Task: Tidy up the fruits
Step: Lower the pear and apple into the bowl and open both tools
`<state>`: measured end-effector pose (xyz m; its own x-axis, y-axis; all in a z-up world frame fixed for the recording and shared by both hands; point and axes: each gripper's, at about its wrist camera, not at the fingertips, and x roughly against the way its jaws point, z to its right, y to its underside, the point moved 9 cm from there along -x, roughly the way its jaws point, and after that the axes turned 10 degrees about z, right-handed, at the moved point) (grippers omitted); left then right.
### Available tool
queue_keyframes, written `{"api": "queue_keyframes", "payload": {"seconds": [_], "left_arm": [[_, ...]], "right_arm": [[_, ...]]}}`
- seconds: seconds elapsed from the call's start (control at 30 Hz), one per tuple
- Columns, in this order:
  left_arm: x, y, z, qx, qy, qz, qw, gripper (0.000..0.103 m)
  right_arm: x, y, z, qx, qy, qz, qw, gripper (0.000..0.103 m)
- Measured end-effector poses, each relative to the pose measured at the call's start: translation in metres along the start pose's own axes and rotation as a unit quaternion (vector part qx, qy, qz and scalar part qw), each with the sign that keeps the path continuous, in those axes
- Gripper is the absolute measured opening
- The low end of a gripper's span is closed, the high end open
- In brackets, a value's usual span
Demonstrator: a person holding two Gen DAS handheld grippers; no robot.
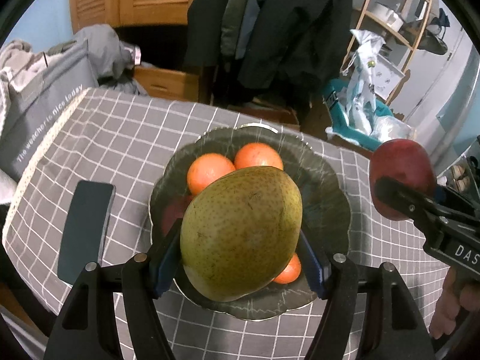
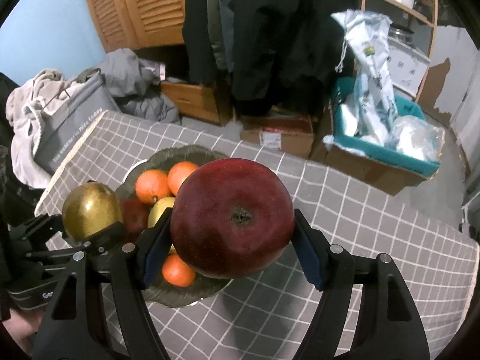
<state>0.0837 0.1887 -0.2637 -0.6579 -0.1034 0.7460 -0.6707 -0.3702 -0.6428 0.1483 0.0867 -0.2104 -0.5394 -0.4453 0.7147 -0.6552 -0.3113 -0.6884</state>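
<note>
Nearest the left wrist camera: left gripper (image 1: 240, 258), blue-padded fingers (image 1: 163, 265) spread wide and closed against the flanks of one green-brown speckled pear (image 1: 241, 234). Pear held clear above the bowl, not touching its contents.

Nearest the right wrist camera: right gripper (image 2: 231, 246), fingers likewise spread wide and clamped on one large dark red apple (image 2: 232, 217), blossom end facing the camera. Apple held in the air over the near right edge of the bowl; seen from the left wrist it sits well to the right of the pear, apart from it.

Below both grippers: one dark, scallop-rimmed glass bowl (image 1: 327, 186), resting on the table. Contents: two oranges (image 1: 210, 172) side by side at the far side; a third orange (image 2: 178, 271) at the near side; one smaller red apple (image 2: 134, 214) at the left; one yellow fruit (image 2: 160, 210) at the centre, mostly hidden, kind not clear.

Left of the bowl: one dark flat rectangular item (image 1: 87, 231) lying on the cloth, apart from the bowl.

Under all: table with grey tablecloth (image 2: 375, 240), white grid pattern.

Beyond the far table edge: grey bag with white lettering (image 1: 45, 111) at the left; cardboard boxes (image 2: 279, 136) on the floor; teal bin (image 2: 387, 147) holding plastic bags; dark coats (image 2: 270, 30) hanging; louvred wooden doors (image 2: 141, 3).
</note>
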Motion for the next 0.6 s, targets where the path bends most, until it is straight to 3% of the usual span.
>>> {"api": "queue_keyframes", "payload": {"seconds": [0.6], "left_arm": [[-0.026,0.025,-0.003,0.0,-0.008,-0.05,0.9987,0.072]], "right_arm": [[-0.029,0.018,-0.003,-0.009,-0.015,-0.036,0.999,0.075]]}}
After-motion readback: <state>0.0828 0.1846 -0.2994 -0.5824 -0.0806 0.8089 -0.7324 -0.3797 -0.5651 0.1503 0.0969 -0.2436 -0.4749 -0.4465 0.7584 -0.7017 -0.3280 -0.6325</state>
